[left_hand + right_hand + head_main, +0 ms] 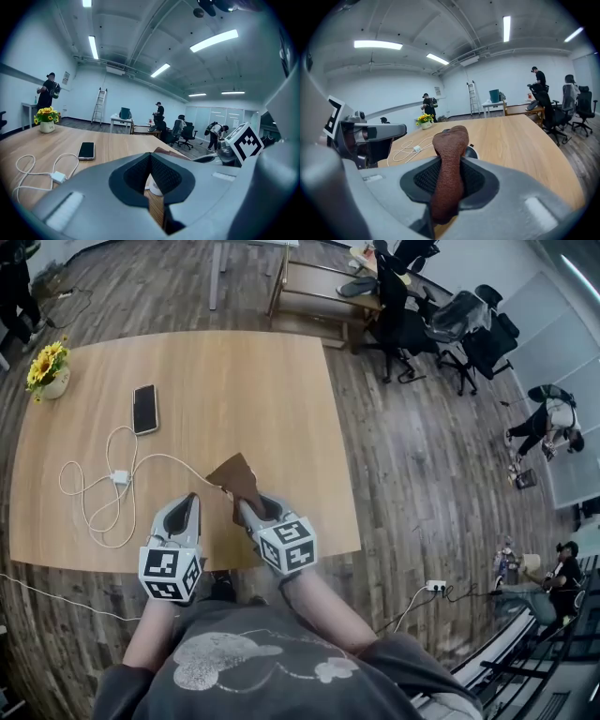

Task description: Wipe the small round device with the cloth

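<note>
Right gripper (246, 507): clenched on the brown cloth (236, 474), and you've got a good tail of it standing free past the tips, over the table's (234, 381) near edge.
Left gripper (190, 504): jaws pressed together on nothing, hovering over that same near edge of the table, just beside the right one.
Device (474, 152): small, round and pale-rimmed, flat on the table just behind the cloth in the right gripper view. In the head view the cloth covers it.
Cable (103, 493): white, looping over the table's left part and running in towards the device.
Step in hand: I'd judge you're bringing the cloth down onto the device, with the wiping barely begun.
How to do it well: lay the loose end flat on top, press lightly and sweep in small circles. It looks light and will likely skate across the table, so consider steadying its rim with the left tips. Mind the cable, because dragging it would tug the device.
</note>
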`<state>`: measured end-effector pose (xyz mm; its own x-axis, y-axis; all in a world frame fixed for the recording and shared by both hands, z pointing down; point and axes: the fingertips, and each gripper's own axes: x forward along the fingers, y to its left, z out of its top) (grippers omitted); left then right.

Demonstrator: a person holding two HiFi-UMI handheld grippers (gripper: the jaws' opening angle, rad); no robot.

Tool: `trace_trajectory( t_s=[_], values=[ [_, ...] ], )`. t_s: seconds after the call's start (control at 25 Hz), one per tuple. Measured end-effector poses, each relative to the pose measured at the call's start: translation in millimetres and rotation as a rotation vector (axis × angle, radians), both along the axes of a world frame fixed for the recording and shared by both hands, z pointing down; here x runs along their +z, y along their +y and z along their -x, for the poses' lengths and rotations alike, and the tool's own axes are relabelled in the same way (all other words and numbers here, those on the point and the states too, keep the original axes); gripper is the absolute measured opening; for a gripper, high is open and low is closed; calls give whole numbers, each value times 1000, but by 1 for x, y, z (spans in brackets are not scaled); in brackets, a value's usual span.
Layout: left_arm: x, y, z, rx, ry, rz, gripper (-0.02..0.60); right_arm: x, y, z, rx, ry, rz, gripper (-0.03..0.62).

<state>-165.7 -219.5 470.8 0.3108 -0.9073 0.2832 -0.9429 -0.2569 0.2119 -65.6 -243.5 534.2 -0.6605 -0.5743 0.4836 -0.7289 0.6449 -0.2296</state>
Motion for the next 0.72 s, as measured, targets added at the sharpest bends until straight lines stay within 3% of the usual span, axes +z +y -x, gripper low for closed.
trace_trajectory(
  t_s=[0.44,0.72],
  values=[
    [16,-28,-9,106,35,27,18,15,-9,-63,209,79,41,84],
    [7,-26,-13,106,8,13,18,-5,-6,-83,202,89,-10,84]
  ],
)
